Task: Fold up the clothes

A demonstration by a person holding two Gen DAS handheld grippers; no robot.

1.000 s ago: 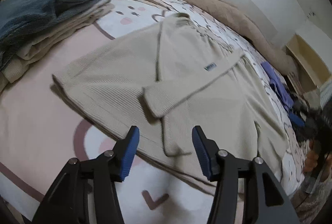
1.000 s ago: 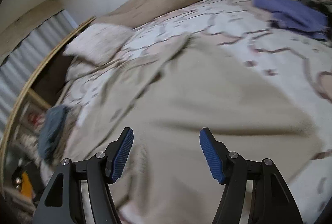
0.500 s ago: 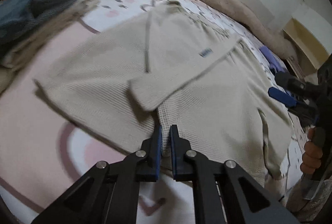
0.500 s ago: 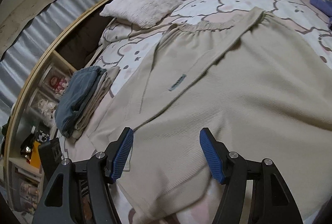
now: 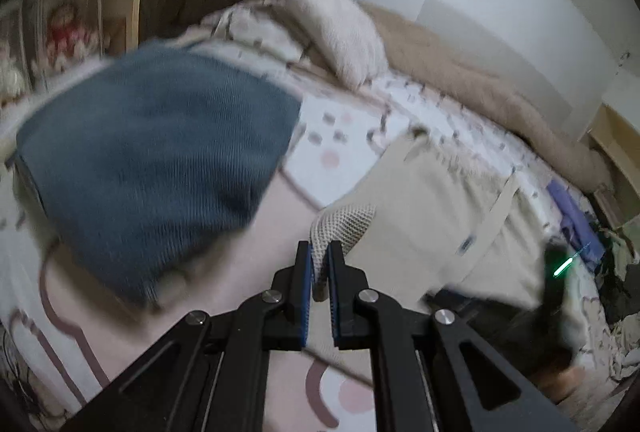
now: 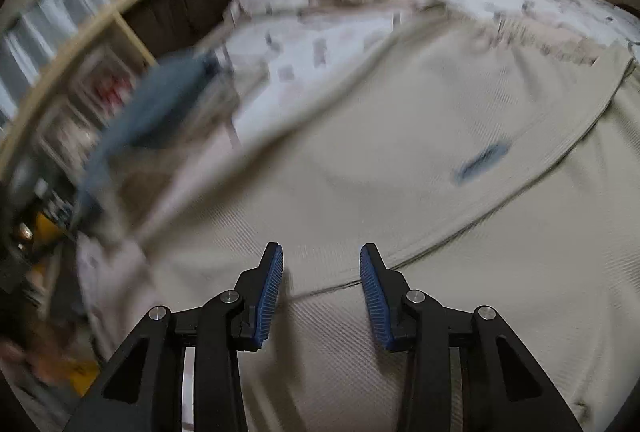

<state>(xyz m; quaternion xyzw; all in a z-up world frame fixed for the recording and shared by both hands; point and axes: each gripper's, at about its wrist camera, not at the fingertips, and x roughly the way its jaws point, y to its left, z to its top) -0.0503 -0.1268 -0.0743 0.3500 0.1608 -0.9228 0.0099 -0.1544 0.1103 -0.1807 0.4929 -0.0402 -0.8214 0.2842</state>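
Note:
A beige waffle-knit garment [image 5: 424,208] [image 6: 400,160] with a small blue label [image 6: 482,162] lies spread on the bed. My left gripper [image 5: 319,256] is shut on a fold of this garment, lifted off the sheet. In the right wrist view my right gripper [image 6: 321,272] hovers open low over the garment, where a folded sleeve edge crosses between its blue pads [image 6: 270,288]; nothing is pinched. Both views are blurred by motion.
A pile of folded clothes topped by a blue-grey knit [image 5: 156,148] [image 6: 152,112] sits at the left. A fluffy pillow [image 5: 332,32] and a tan blanket [image 5: 480,88] lie at the head. A purple garment [image 5: 572,220] lies at the far right.
My left gripper closed on the beige garment's fold and lifted it toward the folded pile. My right gripper dropped closer to the garment and stays open, less wide.

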